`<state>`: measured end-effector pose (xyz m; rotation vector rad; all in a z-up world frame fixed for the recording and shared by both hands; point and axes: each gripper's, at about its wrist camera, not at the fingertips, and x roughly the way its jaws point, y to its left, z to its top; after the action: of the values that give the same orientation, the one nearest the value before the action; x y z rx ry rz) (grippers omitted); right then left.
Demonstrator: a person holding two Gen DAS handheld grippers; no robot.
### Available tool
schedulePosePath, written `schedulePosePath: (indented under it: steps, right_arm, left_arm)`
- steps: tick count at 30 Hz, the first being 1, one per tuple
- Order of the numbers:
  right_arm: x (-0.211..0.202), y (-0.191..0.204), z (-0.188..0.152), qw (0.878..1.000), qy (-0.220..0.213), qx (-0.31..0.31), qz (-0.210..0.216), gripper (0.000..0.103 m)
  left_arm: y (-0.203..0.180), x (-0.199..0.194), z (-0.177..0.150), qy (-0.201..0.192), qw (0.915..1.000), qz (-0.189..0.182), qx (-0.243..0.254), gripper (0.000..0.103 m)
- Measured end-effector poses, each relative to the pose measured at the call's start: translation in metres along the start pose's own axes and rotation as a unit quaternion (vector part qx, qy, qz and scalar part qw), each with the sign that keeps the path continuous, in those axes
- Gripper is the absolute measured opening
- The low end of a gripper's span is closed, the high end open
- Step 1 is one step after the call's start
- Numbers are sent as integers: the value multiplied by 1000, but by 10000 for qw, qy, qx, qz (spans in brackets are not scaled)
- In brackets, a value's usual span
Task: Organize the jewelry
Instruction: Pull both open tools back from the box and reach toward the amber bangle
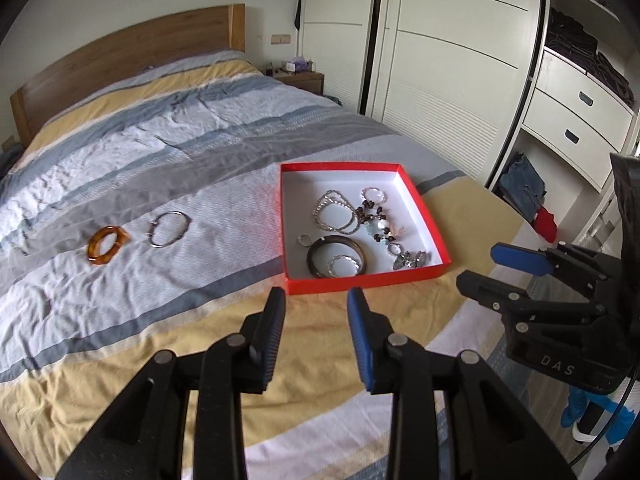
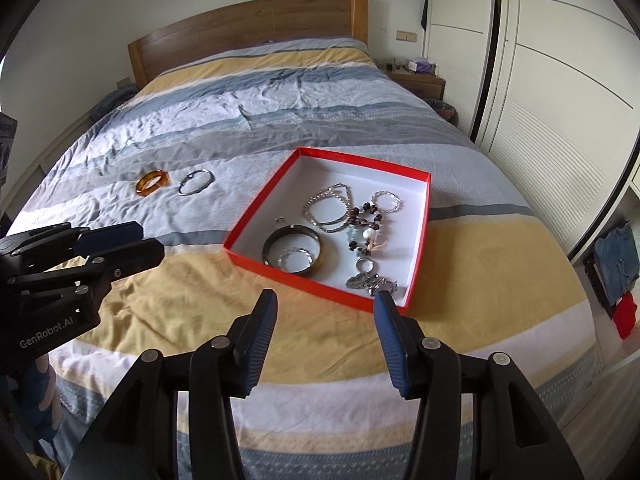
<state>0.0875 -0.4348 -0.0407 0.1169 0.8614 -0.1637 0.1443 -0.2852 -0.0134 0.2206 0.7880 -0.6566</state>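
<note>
A red box [image 1: 424, 210] [image 2: 248, 226] with a white inside lies on the bed and holds several bracelets, among them a dark bangle [image 1: 316, 250] [image 2: 272, 246] and a beaded one [image 1: 374, 216]. An amber bangle [image 1: 96, 246] [image 2: 145, 184] and a thin silver bangle [image 1: 185, 222] [image 2: 208, 178] lie on the bedspread left of the box. My left gripper [image 1: 316, 300] [image 2: 140, 240] is open and empty above the yellow stripe, in front of the box. My right gripper [image 2: 324, 300] [image 1: 476, 264] is open and empty near the box's front right corner.
The striped bedspread [image 1: 160, 152] covers a bed with a wooden headboard [image 2: 256, 20]. White wardrobe doors [image 1: 440, 60] and open shelves with drawers [image 1: 576, 120] stand to the right. A nightstand [image 2: 420, 78] is at the far right of the bed.
</note>
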Motion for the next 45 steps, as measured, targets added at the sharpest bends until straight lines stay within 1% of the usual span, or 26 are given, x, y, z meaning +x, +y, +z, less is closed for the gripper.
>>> schedulePosePath:
  steps: [6, 10, 14, 16, 18, 20, 24, 28, 30, 35, 37, 45]
  right_arm:
    - [-34, 21, -12, 9999, -113, 2, -88, 59]
    - [-52, 30, -19, 9998, -159, -14, -95, 61]
    - [-67, 42, -26, 9996, -181, -54, -188, 64]
    - [-74, 48, -29, 9995, -204, -34, -239, 69]
    - [-80, 54, -33, 9991, -272, -17, -333, 79]
    - [-87, 60, -37, 9984, -362, -25, -424, 81]
    - [-96, 73, -43, 9979, -381, -9, -524, 81]
    - [-101, 89, -48, 9973, -489, -18, -554, 82]
    - [-104, 99, -51, 9966, -553, -28, -611, 84]
    - [-112, 120, -58, 9938, -788, -91, -773, 84]
    - [-116, 127, -60, 9935, -861, -120, -742, 84]
    - [-134, 158, -67, 9926, -1071, -420, -388, 85]
  left_arm:
    - [9, -42, -19, -176, 9996, 239, -38, 30]
    - [12, -68, -30, -301, 9989, 353, -48, 30]
    - [16, -89, -44, -396, 9980, 484, -54, 30]
    - [20, -99, -51, -447, 9975, 547, -87, 30]
    - [24, -107, -57, -471, 9971, 580, -130, 30]
    - [27, -115, -63, -497, 9966, 633, -175, 30]
    - [34, -130, -78, -514, 9960, 662, -310, 30]
    - [45, -143, -93, -467, 9948, 798, -438, 30]
    - [52, -149, -102, -437, 9934, 907, -547, 30]
    - [67, -163, -119, -422, 9886, 1202, -803, 30]
    - [71, -169, -126, -420, 9865, 1322, -874, 30]
    - [91, -192, -148, -438, 9777, 1689, -1168, 30]
